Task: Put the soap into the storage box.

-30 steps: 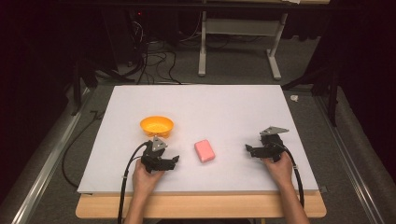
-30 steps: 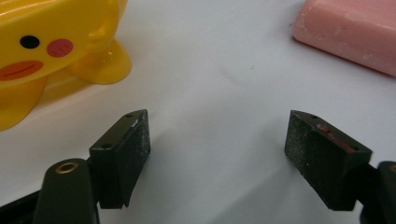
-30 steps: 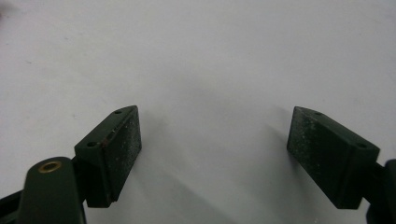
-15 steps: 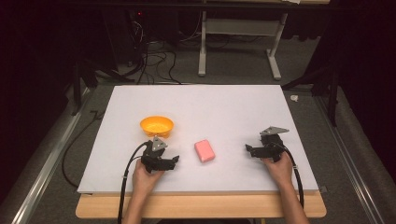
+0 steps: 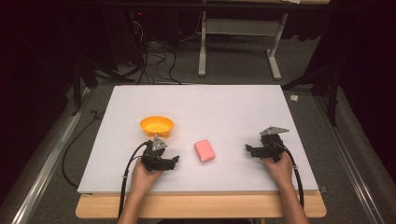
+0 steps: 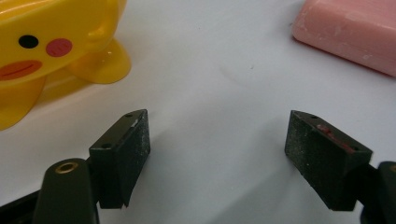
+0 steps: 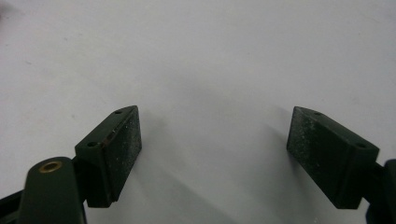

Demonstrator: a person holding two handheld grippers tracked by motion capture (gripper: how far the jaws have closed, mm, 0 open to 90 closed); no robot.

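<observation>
nothing has moved since the earlier frame: both the left gripper (image 5: 175, 160) and right gripper (image 5: 248, 148) rest open and empty near the desk's (image 5: 224, 102) front edge, flanking the pink soap bar (image 5: 205, 150), which looks light, rigid, slick, best pinched across its short sides.

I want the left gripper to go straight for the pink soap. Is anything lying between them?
Nothing visible does. Bare white table lies between the open left gripper and the pink soap; the yellow duck dish sits off to the other side.

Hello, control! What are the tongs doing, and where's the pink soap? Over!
Left tongs open, empty. Right tongs open, empty. Pink soap flat on table between them, untouched. Yellow duck dish by the left tongs, nothing blocking.
</observation>
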